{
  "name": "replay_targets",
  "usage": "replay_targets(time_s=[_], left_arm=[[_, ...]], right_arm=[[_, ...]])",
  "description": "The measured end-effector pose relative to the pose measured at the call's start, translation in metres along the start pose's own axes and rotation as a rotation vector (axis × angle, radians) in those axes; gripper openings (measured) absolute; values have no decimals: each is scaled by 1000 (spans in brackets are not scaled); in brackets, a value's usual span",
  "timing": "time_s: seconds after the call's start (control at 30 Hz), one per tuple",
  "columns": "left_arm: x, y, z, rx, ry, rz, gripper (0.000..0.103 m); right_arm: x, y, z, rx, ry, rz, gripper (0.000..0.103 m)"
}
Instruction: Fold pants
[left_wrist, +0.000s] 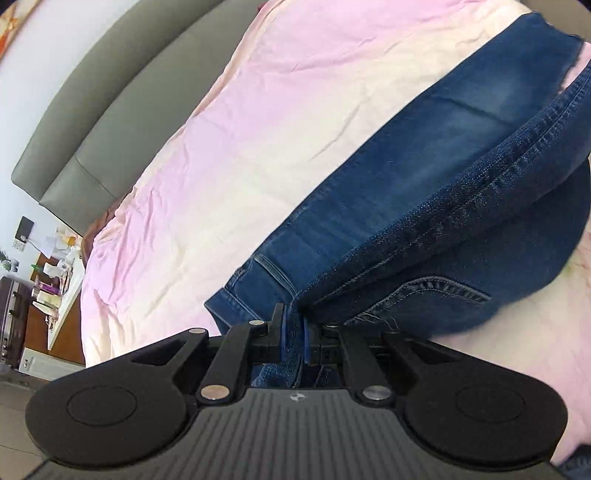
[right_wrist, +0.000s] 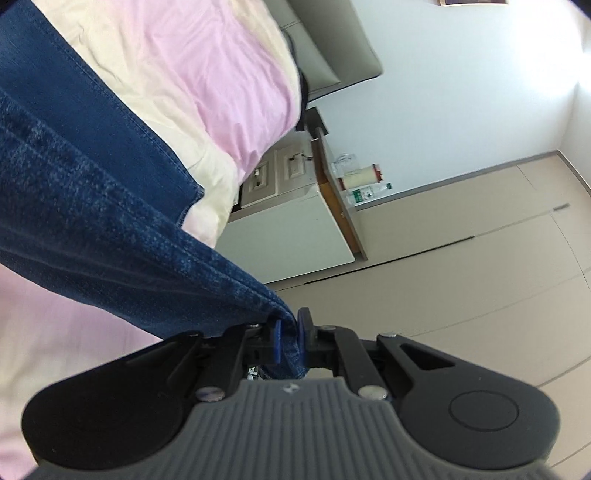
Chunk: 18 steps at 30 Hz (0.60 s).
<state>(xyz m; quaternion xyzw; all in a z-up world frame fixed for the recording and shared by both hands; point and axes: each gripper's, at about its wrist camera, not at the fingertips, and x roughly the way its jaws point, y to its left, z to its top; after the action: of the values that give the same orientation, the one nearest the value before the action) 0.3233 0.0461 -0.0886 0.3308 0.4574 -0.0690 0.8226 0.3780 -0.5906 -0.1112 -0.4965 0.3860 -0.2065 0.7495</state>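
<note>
Pants (left_wrist: 424, 177), a pair of blue jeans, lie partly spread on a pink-and-cream bedsheet (left_wrist: 229, 147) while both ends nearest the cameras are lifted clear of it. The left gripper (left_wrist: 294, 332) has its blue pads pressed tight on a bunched denim edge near a stitched seam, and the right gripper (right_wrist: 290, 339) pinches another denim edge in the same way, at the side of the bed above the floor (right_wrist: 480, 288). By the look of it a fold is under way but not laid down: one layer arches over the leg that lies flat, and no finished crease shows. Which part of the garment each gripper holds is hard to tell, the waistband is not plainly visible, and the far hem is cut off at the picture's edge.
</note>
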Motion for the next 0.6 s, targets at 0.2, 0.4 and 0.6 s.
replay_targets(time_s=[0.2, 0.4, 0.6], left_arm=[[80, 14, 36, 17, 61, -26, 10], [138, 21, 47, -23, 122, -90, 10], [111, 32, 40, -30, 36, -80, 10]], right_arm=[[68, 40, 75, -114, 64, 13, 1], [123, 86, 128, -227, 109, 16, 1], [151, 117, 149, -337, 143, 23, 1]])
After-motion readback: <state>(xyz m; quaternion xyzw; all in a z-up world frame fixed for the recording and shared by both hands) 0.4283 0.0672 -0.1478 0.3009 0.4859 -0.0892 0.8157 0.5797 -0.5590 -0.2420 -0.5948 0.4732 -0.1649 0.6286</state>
